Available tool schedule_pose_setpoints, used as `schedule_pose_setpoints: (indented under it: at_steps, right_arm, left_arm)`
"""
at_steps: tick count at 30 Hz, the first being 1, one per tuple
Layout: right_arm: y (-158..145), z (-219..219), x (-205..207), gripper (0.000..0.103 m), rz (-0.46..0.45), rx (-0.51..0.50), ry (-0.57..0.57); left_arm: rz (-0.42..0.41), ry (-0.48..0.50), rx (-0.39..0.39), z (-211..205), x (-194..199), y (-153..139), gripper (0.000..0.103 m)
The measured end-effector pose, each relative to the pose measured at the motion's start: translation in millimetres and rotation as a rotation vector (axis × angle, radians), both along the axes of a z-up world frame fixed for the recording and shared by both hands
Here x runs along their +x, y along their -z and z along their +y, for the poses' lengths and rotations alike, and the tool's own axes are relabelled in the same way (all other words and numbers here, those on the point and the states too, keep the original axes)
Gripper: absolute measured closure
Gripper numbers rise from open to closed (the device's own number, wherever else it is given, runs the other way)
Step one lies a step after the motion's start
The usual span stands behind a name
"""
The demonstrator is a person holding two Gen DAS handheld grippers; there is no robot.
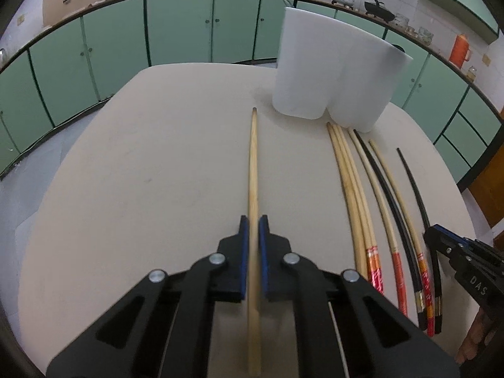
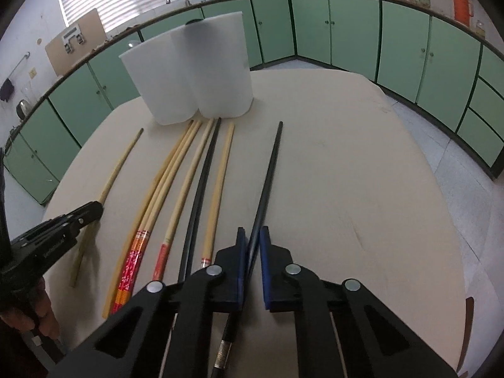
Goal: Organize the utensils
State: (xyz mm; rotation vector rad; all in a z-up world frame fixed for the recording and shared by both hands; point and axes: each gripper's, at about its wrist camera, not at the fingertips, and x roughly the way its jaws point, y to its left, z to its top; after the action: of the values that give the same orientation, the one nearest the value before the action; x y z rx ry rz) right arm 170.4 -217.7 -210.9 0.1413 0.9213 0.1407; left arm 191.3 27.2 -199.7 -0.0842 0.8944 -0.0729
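My left gripper [image 1: 254, 220] is shut on a plain wooden chopstick [image 1: 253, 170] that runs away from me toward the white divided holder [image 1: 334, 72]. In the right wrist view my right gripper [image 2: 253, 231] is shut on a black chopstick [image 2: 269, 173] lying apart at the right of the row. Between the two lie several more chopsticks [image 2: 186, 176], wooden ones with red or orange ends and another black chopstick [image 2: 203, 173], their tips near the holder [image 2: 192, 69]. The left gripper [image 2: 94, 209] shows at the left edge of the right wrist view, with the wooden chopstick [image 2: 121, 163] beyond it.
The chopsticks lie on a beige table [image 1: 157, 157] with rounded corners. Green cabinets [image 1: 179, 28] ring the room, and pots and an orange jug [image 1: 460, 48] stand on the counter. A hand [image 2: 28, 312] holds the left tool. The right gripper [image 1: 434, 236] enters the left view at right.
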Motion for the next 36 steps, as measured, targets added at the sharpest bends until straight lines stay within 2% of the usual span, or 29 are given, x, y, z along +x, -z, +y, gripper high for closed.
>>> schedule_pose_setpoints:
  at_steps: [2,4,5,6,7,11,13,17,22,29,31,36]
  right_arm:
    - [0,-3,3,0.095,-0.015,0.009,0.002]
    - [-1,-3,4,0.095,-0.017,-0.003,-0.017]
    - [-1,-6,2,0.092,-0.015,0.000,-0.015]
    - [-3,-8,-1,0.087,-0.018,0.021,-0.018]
    - [-5,-11,-7,0.087,-0.028,0.039,-0.030]
    - [-10,-14,-34,0.087,-0.036,0.016,-0.059]
    - [-8,-15,-49,0.087,-0.005,0.036,-0.069]
    - [-2,-12,-69,0.087,0.039,0.052,-0.066]
    - [0,-9,-80,0.087,0.035,0.027,-0.063]
    - [1,-3,-86,0.087,0.022,-0.019,-0.079]
    - [1,-4,-87,0.087,0.022,-0.020,-0.076]
    - [2,-3,-91,0.087,0.018,-0.021,-0.074]
  left_arm:
    - [0.001,0.011,-0.009,-4,3,-1,0.097]
    - [0.008,0.028,-0.023,-5,2,-3,0.091]
    - [0.002,0.032,-0.023,-5,-1,-6,0.085]
    - [-0.005,0.035,-0.013,-4,-5,-8,0.069]
    - [-0.010,0.036,-0.005,-4,-9,-10,0.063]
    - [-0.009,0.051,0.008,-1,-32,-9,0.063]
    - [-0.010,0.053,0.038,-4,-47,-6,0.063]
    - [0.004,0.046,0.041,-2,-63,1,0.063]
    - [0.002,0.043,0.049,-1,-71,2,0.065]
    - [-0.003,0.038,0.051,0,-77,3,0.074]
    - [0.000,0.038,0.038,0,-77,3,0.080]
    - [-0.002,0.039,0.032,0,-79,3,0.081]
